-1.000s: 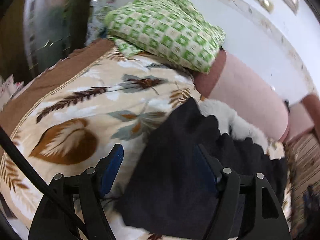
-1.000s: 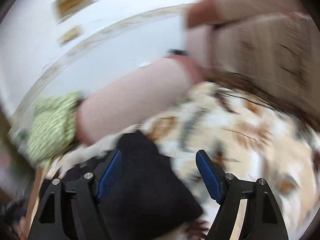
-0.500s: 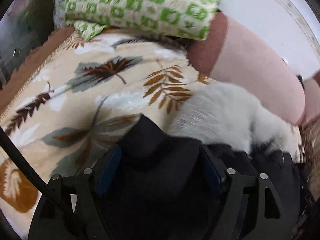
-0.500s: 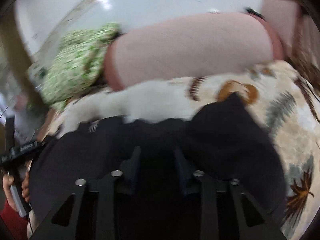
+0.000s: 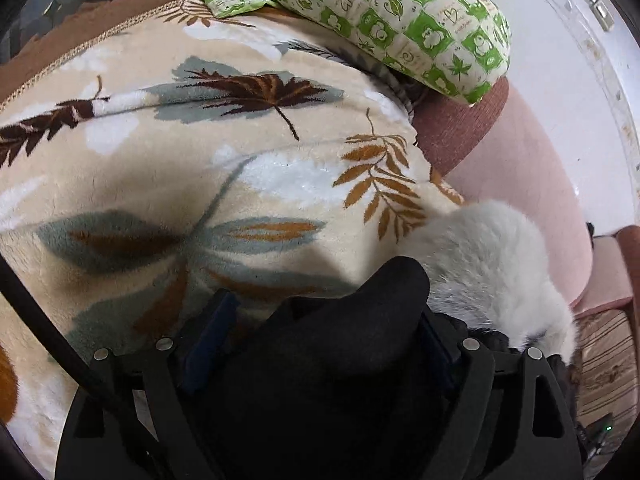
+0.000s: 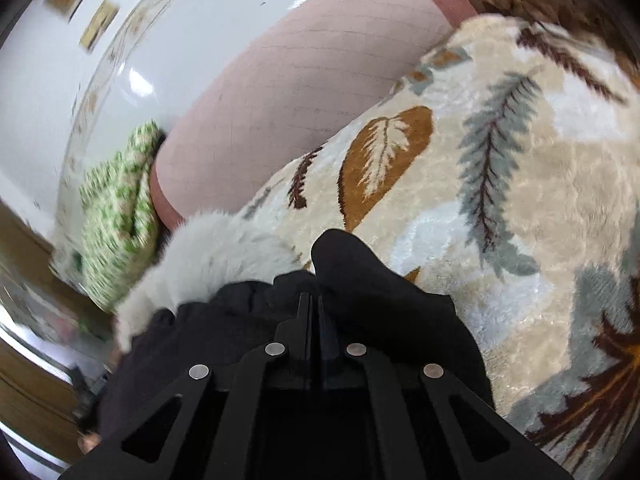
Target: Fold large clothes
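While bunched in a heap rather than laid flat, reads as the opening step: taking hold before any fold. Beneath everything, leaf-print blanket (image 5: 160,160). Along its far right edge, pink bolster (image 5: 520,184), with green checked pillow (image 5: 400,12) resting on its far end. Near, on the blanket, dark garment (image 5: 340,360), its white fur trim (image 5: 492,256) on the right, just beside the bolster. Left gripper (image 5: 326,312): jaws opening, already wide, straddling a hump of the dark cloth, pads not seen pressing it. Right gripper (image 6: 310,304): fingers closed tight together, sunk among the dark folds; cannot tell whether any cloth is pinched. Next, probably calls for a sure hold on two edges, then lifting and spreading flat. No containers in view, so no contents to tell.
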A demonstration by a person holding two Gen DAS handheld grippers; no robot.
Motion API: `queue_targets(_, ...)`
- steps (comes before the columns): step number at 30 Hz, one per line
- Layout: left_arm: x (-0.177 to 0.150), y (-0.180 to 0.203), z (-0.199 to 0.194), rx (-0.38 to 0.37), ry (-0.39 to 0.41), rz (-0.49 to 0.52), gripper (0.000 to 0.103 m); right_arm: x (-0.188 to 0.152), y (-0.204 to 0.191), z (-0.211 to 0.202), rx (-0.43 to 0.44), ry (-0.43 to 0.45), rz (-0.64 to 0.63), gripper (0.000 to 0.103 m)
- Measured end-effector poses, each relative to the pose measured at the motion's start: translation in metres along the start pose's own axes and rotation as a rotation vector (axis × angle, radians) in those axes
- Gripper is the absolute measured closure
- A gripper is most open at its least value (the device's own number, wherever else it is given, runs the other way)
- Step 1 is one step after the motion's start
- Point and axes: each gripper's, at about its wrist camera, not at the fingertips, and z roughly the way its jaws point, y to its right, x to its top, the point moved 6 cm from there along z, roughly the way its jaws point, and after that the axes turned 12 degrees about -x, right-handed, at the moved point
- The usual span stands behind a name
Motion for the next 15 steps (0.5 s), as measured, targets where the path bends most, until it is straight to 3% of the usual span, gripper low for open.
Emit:
queue_targets(2, 0.003, 0.002, -0.004, 0.018, -0.045, 0.005, 0.019, 0.01, 0.008, -0.009, -0.049, 0.042, 0.046, 0.103)
queue_targets(3, 0.005, 0.002, -0.012, 0.034, -0.05, 0.017, 0.018, 0.014, 0.017, -0.017, -0.13, 0.078, 0.057, 0.103)
queue_targets(5, 0.01, 0.007, -0.037, 0.052, -0.018, 0.063, 0.018, 0.022, 0.034, -0.035, -0.32, 0.16, 0.046, 0.082)
queue_targets(8, 0.014, 0.019, -0.087, 0.105, 0.059, 0.142, 0.018, 0.029, 0.047, -0.059, -0.409, 0.208, 0.032, 0.078)
queue_targets(12, 0.002, 0.04, -0.158, 0.256, 0.212, 0.277, 0.018, 0.028, 0.03, -0.105, -0.372, 0.293, 0.011, 0.075)
queue_targets(15, -0.023, 0.056, -0.205, 0.319, 0.312, 0.359, 0.018, 0.016, 0.002, -0.144, -0.271, 0.351, 0.016, 0.061)
